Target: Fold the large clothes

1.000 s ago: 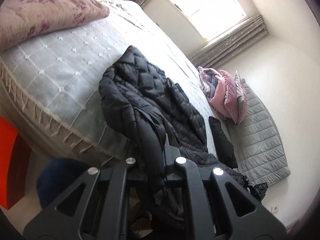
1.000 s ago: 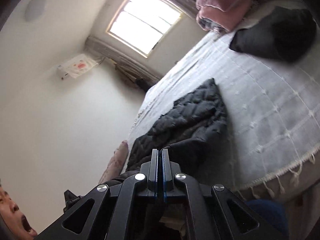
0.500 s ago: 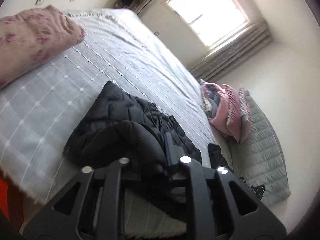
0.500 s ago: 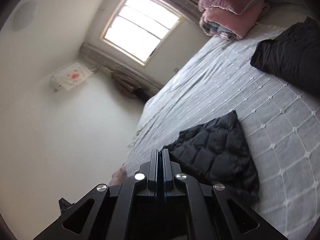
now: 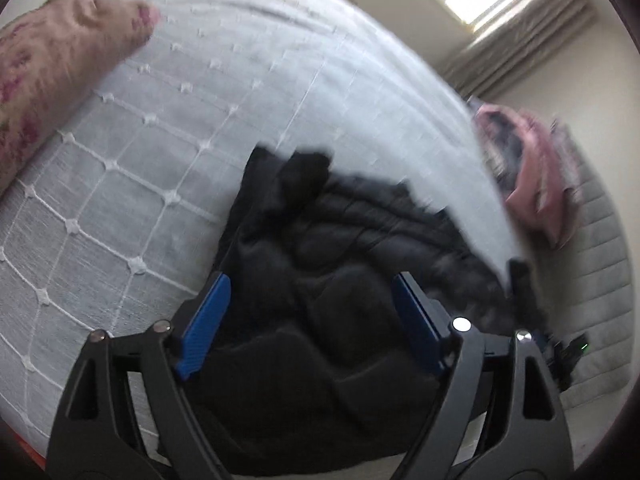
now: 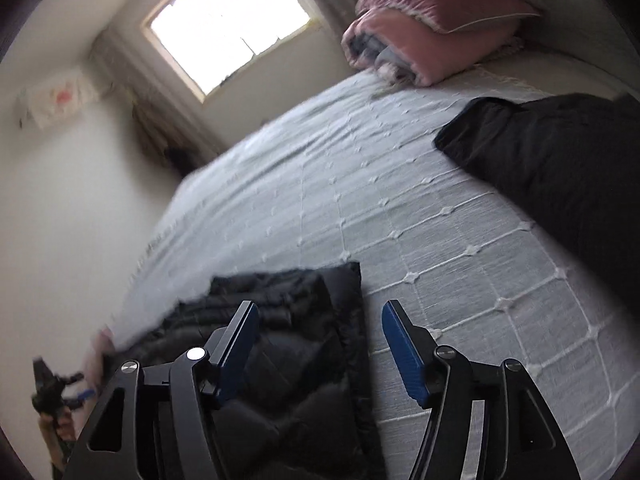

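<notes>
Release underway: both tongs, left and right, are opening, nothing pinched; we lift clear without dragging the black jacket.

Pale grey bedspread with white tufted grid covers the bed, floral pink pillow at one corner, pink folded bedding stacked at the far end, bright window with curtains beyond.

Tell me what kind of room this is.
Most likely a bedroom: a wide bed under a pale tufted bedspread, pink pillows stacked at one end, and a curtained window. A black puffer jacket lies on the bed.
</notes>
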A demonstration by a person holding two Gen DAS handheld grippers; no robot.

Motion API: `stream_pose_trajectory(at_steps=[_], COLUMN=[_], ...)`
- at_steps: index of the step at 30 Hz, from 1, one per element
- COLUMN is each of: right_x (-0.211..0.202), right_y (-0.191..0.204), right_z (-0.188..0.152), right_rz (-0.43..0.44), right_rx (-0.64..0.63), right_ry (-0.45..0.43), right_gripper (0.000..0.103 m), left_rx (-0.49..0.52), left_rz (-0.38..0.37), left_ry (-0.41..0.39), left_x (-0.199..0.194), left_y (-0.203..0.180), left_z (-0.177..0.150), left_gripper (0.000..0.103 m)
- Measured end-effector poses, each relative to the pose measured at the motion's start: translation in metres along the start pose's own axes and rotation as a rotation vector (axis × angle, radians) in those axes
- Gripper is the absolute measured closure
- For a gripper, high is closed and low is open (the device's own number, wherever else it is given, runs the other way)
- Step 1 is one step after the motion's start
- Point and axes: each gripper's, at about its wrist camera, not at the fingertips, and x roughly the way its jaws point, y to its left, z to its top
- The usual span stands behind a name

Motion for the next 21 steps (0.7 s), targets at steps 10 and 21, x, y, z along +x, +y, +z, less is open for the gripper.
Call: stream_pose_trajectory(at_steps=[10,21], right_x=[0.079,0.070], right_y=[0.019,0.037], right_z=[-0.018,-0.011], right_rz=[-0.113,-0.101], right_rx=[-0.163,-0.218], right_ry=[0.160,0.111], right_gripper=[0.049,0.098], left_rx=[0.019,0.094], left_rz=[0.061,0.070], left_ry=[-0.050,-0.130], left_x=[0.032,0.027], left_y=[0.001,-0.008], left_z=[0.006,0.020], left_gripper=[0.040,0.098])
